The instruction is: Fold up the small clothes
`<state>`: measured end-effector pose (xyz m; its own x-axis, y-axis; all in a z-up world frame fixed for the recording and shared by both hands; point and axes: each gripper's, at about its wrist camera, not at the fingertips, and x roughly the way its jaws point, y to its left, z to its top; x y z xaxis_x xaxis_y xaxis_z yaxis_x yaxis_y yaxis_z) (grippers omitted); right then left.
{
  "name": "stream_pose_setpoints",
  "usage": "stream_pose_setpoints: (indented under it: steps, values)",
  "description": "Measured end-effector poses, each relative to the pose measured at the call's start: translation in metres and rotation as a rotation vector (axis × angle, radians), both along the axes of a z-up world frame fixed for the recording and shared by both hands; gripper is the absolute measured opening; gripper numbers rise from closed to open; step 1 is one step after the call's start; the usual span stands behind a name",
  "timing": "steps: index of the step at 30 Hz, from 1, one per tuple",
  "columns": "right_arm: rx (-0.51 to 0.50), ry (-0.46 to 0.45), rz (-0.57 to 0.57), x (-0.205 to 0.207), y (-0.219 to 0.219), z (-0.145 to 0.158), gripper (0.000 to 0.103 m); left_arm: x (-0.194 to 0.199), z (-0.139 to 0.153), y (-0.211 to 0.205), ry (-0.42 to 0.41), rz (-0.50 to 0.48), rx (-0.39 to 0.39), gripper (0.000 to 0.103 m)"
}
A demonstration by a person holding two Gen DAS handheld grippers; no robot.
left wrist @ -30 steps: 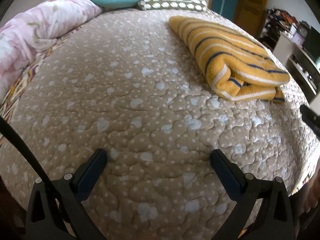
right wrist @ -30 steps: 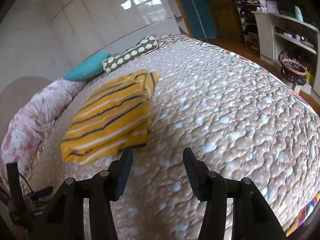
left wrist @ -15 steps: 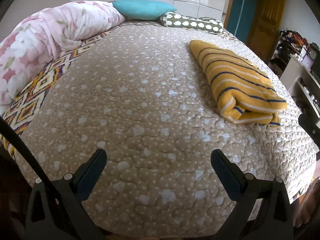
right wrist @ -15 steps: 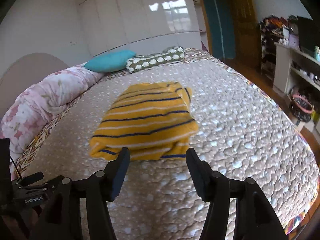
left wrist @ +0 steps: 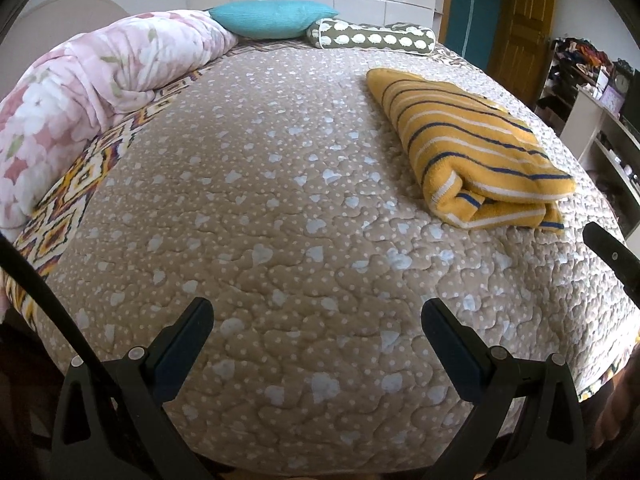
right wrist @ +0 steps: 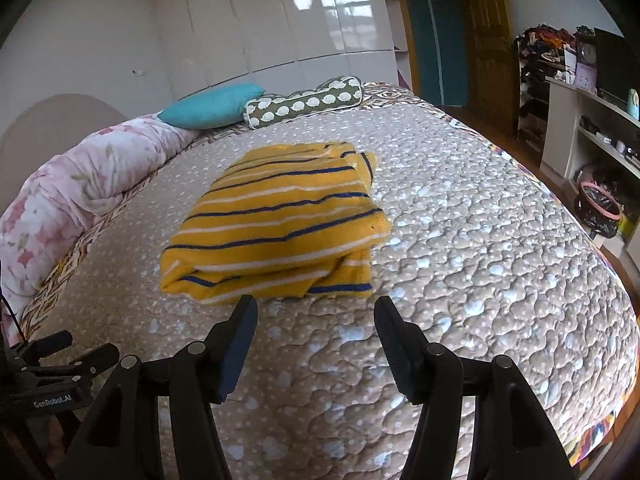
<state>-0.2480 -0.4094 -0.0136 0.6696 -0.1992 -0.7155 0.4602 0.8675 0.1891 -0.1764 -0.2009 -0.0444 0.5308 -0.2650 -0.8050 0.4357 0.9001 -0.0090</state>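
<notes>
A yellow garment with blue and white stripes (left wrist: pixel 476 148) lies folded in layers on the beige quilted bed (left wrist: pixel 280 208), at the right in the left wrist view. Seen from the right wrist, the same garment (right wrist: pixel 280 220) lies just beyond my right gripper (right wrist: pixel 316 312), which is open and holds nothing, its tips short of the near folded edge. My left gripper (left wrist: pixel 316 316) hangs wide open above bare quilt, well to the left of the garment. A black tip of the right gripper (left wrist: pixel 608 248) shows at the right edge.
A rolled pink floral duvet (left wrist: pixel 80 92) lines the bed's left side. A teal pillow (left wrist: pixel 272 20) and a spotted green bolster (left wrist: pixel 372 38) lie at the head. White shelving (right wrist: pixel 592 136) and a pink-rimmed basket (right wrist: pixel 600 204) stand right of the bed.
Both grippers drew back and rose, so more of the bed shows. The right gripper rolled level, swung to face the garment's near edge and opened a little wider. The garment stayed put.
</notes>
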Motion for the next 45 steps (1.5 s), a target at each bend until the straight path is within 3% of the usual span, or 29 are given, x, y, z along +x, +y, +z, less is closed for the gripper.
stream_pose_setpoints:
  steps: [45]
  values:
    - [-0.058,0.046,0.053,0.008,0.023,-0.016,0.07,-0.001,-0.01,-0.001,0.039,-0.008,0.013,0.103]
